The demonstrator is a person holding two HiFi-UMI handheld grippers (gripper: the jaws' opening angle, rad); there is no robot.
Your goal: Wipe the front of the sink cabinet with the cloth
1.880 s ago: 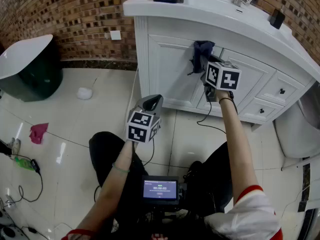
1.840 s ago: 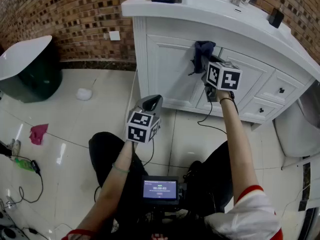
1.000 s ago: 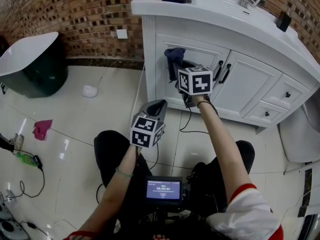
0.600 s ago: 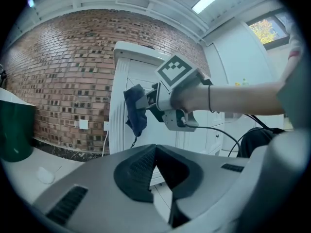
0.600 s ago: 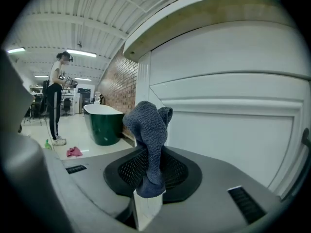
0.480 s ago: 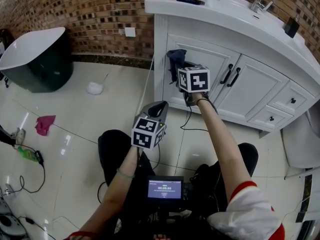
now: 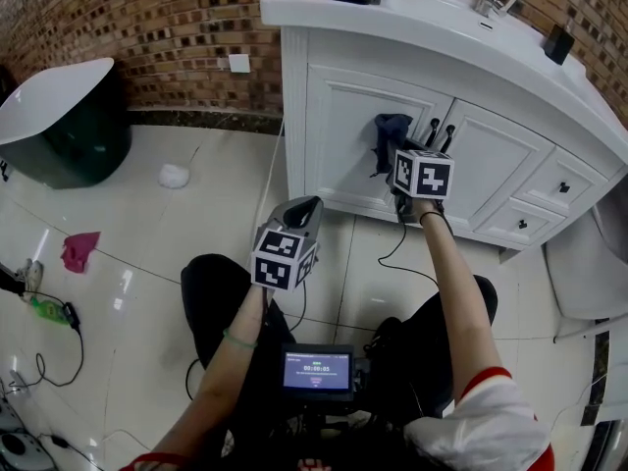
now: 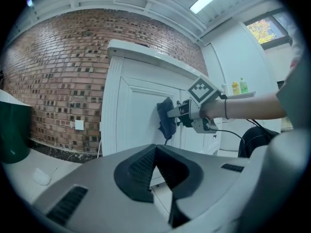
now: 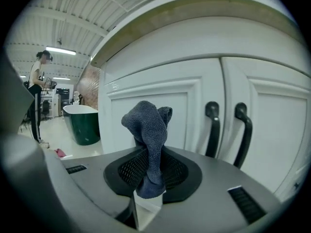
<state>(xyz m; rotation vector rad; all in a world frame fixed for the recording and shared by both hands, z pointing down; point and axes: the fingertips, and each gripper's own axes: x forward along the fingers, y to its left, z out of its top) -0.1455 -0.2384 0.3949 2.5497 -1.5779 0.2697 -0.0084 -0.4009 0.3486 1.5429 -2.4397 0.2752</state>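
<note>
Rightward the cloth [image 7: 390, 133] has slid on the cabinet [image 7: 334, 130], upper centre, pinched in the right gripper [image 7: 399, 155]; left gripper [image 7: 300, 208] jaws are together, empty. Better press evenly and avoid the handles [image 7: 439, 137].

I see a dark blue-grey cloth [image 9: 147, 130] against the white cabinet [image 7: 339, 126], whose handles [image 9: 212, 130] are black. The wall [image 7: 147, 18] is mottled brown brick and the floor [image 7: 147, 234] is glossy cream tile. The tub [image 7: 59, 135] is dark green outside and white inside, and the rag [image 7: 77, 251] is pink. My left hand-held gripper [image 8: 154, 161] and right hand-held gripper [image 9: 148, 174] are grey, with black-and-white squared cubes.
</note>
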